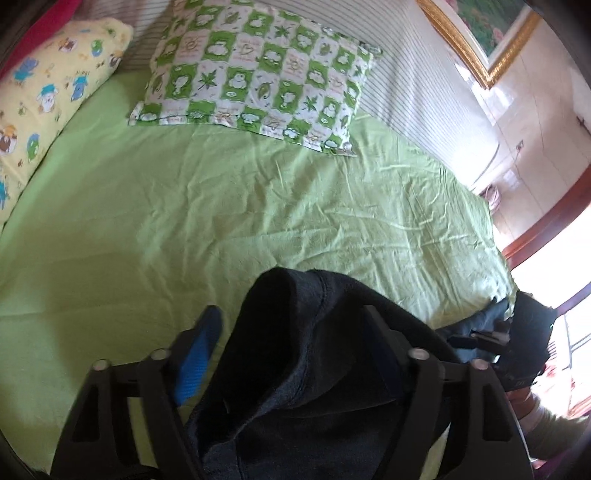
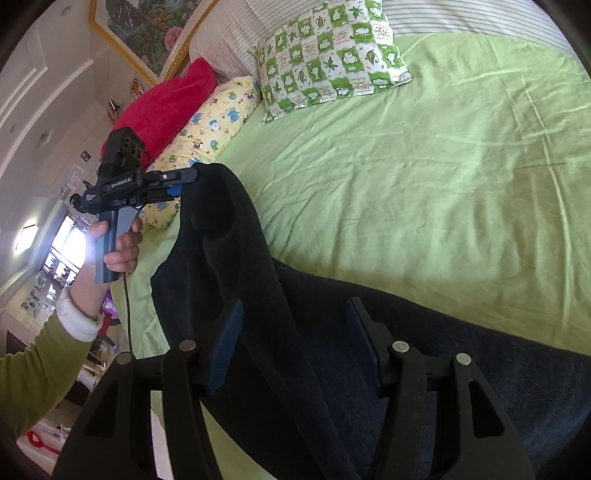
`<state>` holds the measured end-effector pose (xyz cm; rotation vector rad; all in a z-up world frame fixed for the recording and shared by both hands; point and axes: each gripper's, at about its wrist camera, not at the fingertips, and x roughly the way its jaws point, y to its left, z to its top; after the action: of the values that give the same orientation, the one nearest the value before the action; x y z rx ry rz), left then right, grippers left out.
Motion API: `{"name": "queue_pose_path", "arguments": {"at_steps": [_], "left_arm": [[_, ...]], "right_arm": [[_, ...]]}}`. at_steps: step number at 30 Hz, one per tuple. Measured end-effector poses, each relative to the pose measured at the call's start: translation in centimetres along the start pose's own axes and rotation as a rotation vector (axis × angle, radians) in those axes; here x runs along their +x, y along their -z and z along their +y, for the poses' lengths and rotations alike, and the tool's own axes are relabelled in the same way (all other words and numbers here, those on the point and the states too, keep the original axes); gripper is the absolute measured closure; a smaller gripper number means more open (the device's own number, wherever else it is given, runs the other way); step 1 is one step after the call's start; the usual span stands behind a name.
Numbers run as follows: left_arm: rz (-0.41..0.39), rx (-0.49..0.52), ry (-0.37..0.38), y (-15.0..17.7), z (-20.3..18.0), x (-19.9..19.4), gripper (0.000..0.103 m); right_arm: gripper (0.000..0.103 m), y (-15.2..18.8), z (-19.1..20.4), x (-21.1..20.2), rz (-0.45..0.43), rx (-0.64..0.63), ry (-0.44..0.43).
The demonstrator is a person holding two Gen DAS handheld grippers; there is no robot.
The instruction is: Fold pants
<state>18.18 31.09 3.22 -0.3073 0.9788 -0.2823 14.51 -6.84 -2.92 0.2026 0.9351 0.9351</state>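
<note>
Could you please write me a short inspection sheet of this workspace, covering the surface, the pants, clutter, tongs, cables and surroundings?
Surface: bed with a wrinkled green sheet.
Job's things: dark pants, one end lifted off the bed, the rest lying across its near edge.
Clutter: green-checked pillow, yellow cartoon pillow and red blanket at the head end.
Grippers: left tongs hold the raised end of the pants; right tongs spread wide, with the cloth between them.
Cables: thin black cable hanging from the left handle.
Surroundings: gold-framed painting on the wall, bright window.
</note>
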Motion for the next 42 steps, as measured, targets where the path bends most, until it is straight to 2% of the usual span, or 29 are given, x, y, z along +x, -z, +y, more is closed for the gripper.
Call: {"name": "queue_pose_path", "arguments": {"at_steps": [1, 2, 3, 4, 6, 7, 13, 17, 22, 30, 34, 40, 42], "left_arm": [[0.003, 0.013, -0.011, 0.2, -0.2, 0.1, 0.059], [0.004, 0.022, -0.018, 0.3, -0.5, 0.1, 0.069], [0.002, 0.031, -0.027, 0.5, -0.7, 0.1, 0.09], [-0.003, 0.039, -0.034, 0.7, -0.8, 0.0, 0.095], [-0.026, 0.06, -0.052, 1.2, -1.3, -0.5, 0.096], [-0.033, 0.07, -0.058, 1.5, -1.6, -0.8, 0.097], [-0.098, 0.121, -0.095, 4.2, -3.8, -3.7, 0.099], [-0.166, 0.102, -0.107, 6.5, -4.3, -6.2, 0.099], [-0.246, 0.033, -0.11, 10.4, -3.8, -8.7, 0.099], [-0.311, -0.138, -0.062, 15.6, -0.5, -9.3, 0.098], [-0.318, -0.211, -0.046, 17.3, 1.1, -8.9, 0.098], [-0.296, -0.262, -0.083, 19.1, 1.8, -8.3, 0.096], [-0.3, -0.281, -0.099, 19.8, 1.8, -8.6, 0.097]], "right_arm": [[0.044, 0.0, 0.1, 0.1, 0.001, -0.008, 0.011], [0.046, 0.0, 0.4, 0.4, 0.009, -0.023, 0.032], [0.056, 0.0, 0.7, 0.6, 0.015, -0.035, 0.042], [0.062, 0.0, 0.8, 0.8, 0.022, -0.044, 0.045], [0.091, -0.1, 1.3, 0.9, 0.022, -0.061, 0.065], [0.096, -0.1, 1.4, 0.9, 0.018, -0.061, 0.063], [0.097, 0.5, 3.8, -1.2, -0.018, -0.117, 0.013], [0.097, 1.9, 5.7, -2.3, -0.021, -0.201, 0.002], [0.097, 4.2, 7.2, -2.2, 0.018, -0.271, -0.019], [0.097, 7.0, 7.8, -0.3, 0.082, -0.282, -0.02], [0.097, 7.6, 7.8, 0.0, 0.101, -0.282, -0.016], [0.097, 7.8, 7.8, 0.6, 0.121, -0.296, 0.008], [0.094, 7.8, 7.8, 0.5, 0.122, -0.284, 0.003]]}}
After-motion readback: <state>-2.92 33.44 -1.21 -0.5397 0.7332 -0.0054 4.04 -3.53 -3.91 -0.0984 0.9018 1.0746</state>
